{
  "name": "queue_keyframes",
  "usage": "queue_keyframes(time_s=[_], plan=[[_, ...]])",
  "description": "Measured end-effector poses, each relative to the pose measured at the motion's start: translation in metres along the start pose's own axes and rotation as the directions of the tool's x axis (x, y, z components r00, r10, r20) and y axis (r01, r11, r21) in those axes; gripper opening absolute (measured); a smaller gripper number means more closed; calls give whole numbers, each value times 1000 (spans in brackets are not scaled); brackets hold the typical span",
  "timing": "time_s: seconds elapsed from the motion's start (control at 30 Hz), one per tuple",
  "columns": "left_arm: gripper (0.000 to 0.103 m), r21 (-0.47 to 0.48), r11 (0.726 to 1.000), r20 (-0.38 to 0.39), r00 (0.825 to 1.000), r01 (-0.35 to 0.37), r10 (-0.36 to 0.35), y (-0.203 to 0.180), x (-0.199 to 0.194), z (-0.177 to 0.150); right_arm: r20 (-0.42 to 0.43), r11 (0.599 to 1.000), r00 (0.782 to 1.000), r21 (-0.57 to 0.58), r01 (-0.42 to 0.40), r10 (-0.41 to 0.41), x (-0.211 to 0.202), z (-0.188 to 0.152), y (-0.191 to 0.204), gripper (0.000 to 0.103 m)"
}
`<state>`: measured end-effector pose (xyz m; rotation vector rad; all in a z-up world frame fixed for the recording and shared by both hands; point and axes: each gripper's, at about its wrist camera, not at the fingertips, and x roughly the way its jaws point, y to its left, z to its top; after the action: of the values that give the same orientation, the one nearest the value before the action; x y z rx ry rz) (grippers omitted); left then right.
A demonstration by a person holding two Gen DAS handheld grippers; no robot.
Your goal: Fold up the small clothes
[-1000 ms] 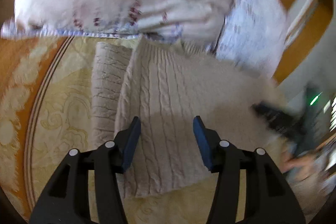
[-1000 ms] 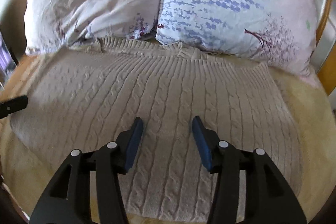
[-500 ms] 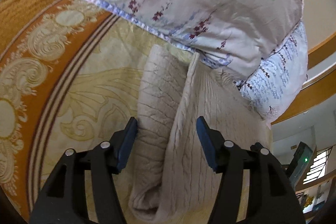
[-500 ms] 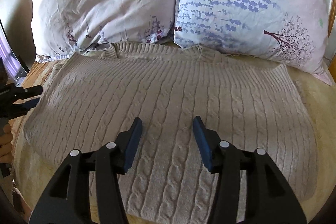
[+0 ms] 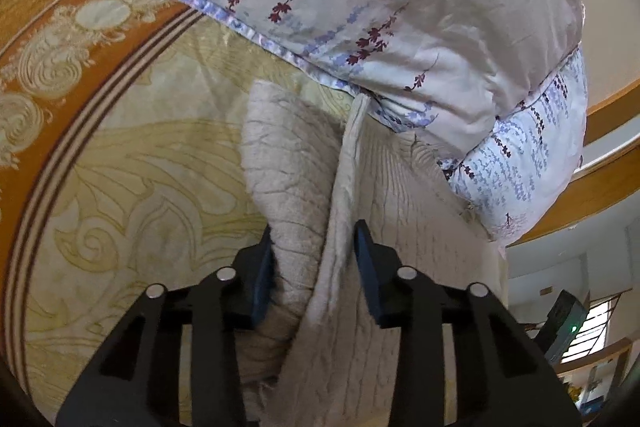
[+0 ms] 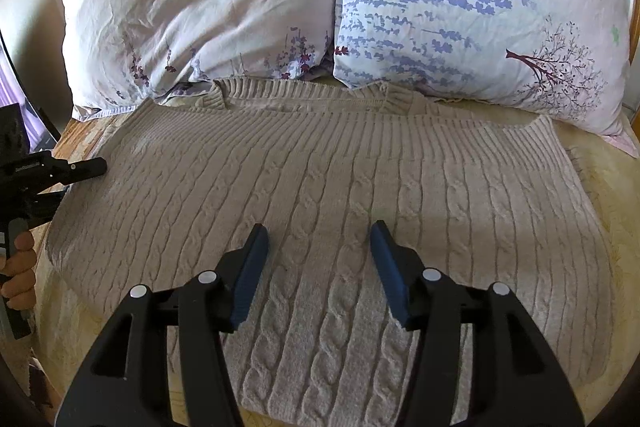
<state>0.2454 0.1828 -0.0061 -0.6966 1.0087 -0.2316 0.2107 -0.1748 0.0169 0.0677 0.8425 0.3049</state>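
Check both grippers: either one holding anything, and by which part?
Left gripper straddles the sweater at its side edge, on a bunched fold; whether it actually pinches cannot be told. Right gripper is open above the sweater's middle, holding nothing.

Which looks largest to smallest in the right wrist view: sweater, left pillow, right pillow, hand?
1. Sweater, spanning nearly the whole bed.
2-3. Right pillow and left pillow: too alike to rank, and both cut off by the frame.
4. Hand, a sliver at the left edge.

Two floral pillows point(image 6: 208, 11) point(image 6: 480, 7), ornate orange-and-cream bedspread point(image 5: 100, 131), wooden bed frame point(image 5: 592, 187)
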Motion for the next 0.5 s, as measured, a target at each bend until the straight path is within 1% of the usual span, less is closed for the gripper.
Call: queue_keyframes(time_s=[0.07, 0.1, 0.13, 0.23, 0.3, 0.37, 0.4, 0.43, 0.5], plan=[[27, -25, 1000, -4, 1000, 17, -17, 2, 2, 1, 0, 1000, 1000, 0, -1, 1, 0, 0, 0, 56], [24, -41, 999, -3, 1000, 31, -31, 3, 2, 1, 0, 1000, 1000, 1, -3, 3, 0, 0, 0, 56], [23, -55, 997, 2, 999, 48, -48, 2, 1, 1, 0, 1000, 1000, 3, -4, 4, 0, 0, 0, 56], [21, -56, 993, 19, 994, 105, -104, -8, -7, 1, -3, 1000, 1000, 13, -20, 20, -1, 0, -3, 56], [21, -52, 987, 30, 988, 151, -150, -19, -12, 2, -3, 999, 999, 32, -42, 42, -3, 1, -7, 56], [20, -46, 977, 37, 978, 206, -204, -35, -17, 2, 2, 996, 998, 63, -67, 67, -7, 1, -13, 56], [20, -44, 974, 39, 975, 223, -221, -40, -18, 2, 5, 994, 997, 79, -78, 78, -9, 0, -17, 56], [20, -40, 967, 41, 968, 251, -249, -49, -19, 2, 7, 993, 997, 86, -81, 81, -10, 0, -19, 56], [20, -36, 958, 39, 959, 283, -282, -61, -18, 2, 18, 991, 997, 103, -82, 81, -16, -2, -26, 57]])
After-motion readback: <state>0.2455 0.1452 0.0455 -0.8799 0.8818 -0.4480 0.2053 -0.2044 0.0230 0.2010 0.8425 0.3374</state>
